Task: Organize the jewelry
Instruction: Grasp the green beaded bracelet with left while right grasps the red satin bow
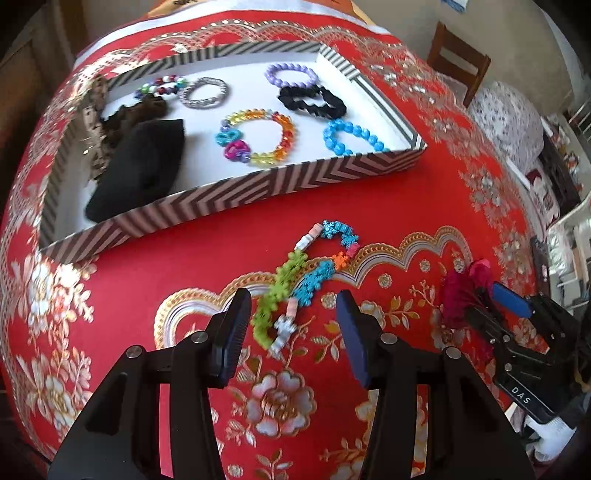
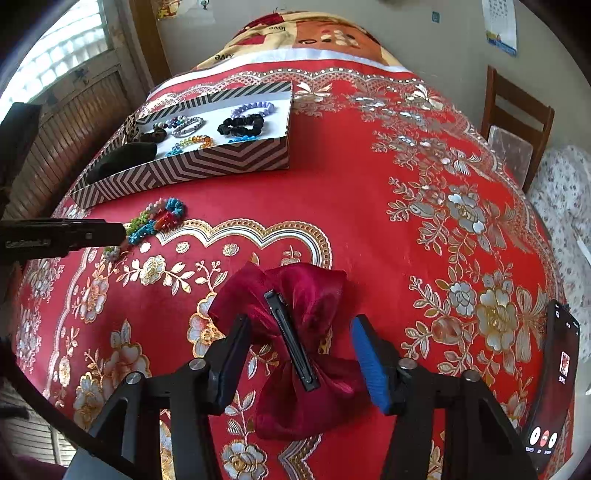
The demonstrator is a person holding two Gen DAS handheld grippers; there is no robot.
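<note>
Red floral tablecloth (image 2: pixel 369 192) bears striped box (image 2: pixel 207 162), snowflake bracelet (image 1: pixel 295 280), bow clip (image 2: pixel 299 350) (clasp up), phone (image 2: pixel 554 387).

Glossy satin bow (image 2: pixel 295 354) with matt metal clip (image 2: pixel 291 341), shiny plastic beads (image 1: pixel 255 136), foil-printed red cloth (image 2: pixel 369 192).

wooden chair (image 2: pixel 517 122) by pale wall (image 2: pixel 424 33).

Bright daylight is pouring in from a window (image 2: pixel 55 55) at the upper left of the right wrist view, washing its panes out to white. Metallic patterns on the red tablecloth (image 1: pixel 369 192) are glinting. Shadows are staying soft. Both fisheye views are bulging strongly, bending straight edges and darkening at the corners. A slight blur is softening the edges of both views.
</note>
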